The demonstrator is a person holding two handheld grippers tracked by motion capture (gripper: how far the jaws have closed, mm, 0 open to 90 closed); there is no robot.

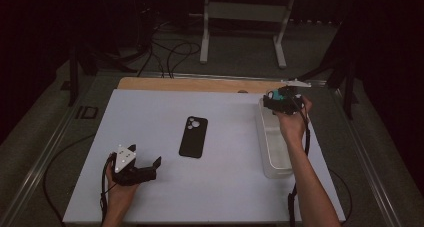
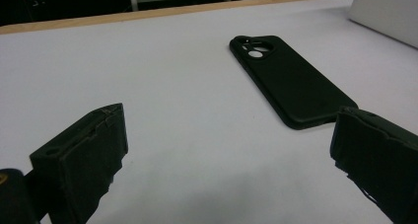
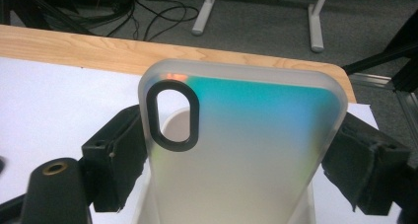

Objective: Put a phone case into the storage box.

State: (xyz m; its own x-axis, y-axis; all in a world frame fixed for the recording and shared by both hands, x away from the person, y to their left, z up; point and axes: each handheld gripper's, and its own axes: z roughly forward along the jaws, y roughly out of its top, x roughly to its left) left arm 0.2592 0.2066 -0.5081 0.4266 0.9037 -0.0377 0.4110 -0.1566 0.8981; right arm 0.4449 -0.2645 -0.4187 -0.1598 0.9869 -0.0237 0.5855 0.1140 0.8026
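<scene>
Right gripper view: right hand-held gripper (image 3: 246,160) clamps translucent phone case (image 3: 236,150) (left hand-held gripper (image 2: 231,160) spread wide).

**Room and background**

White table top (image 1: 150,187) with a bare wooden strip (image 1: 190,83) along its far edge. Grey carpet floor (image 1: 240,62) beyond, dim. White metal stand legs (image 1: 204,37) on the floor past the table. Black cables (image 1: 170,54) loop there. Metal rails (image 1: 40,157) flank the table. Surroundings dark; light falls mostly on the table.
</scene>
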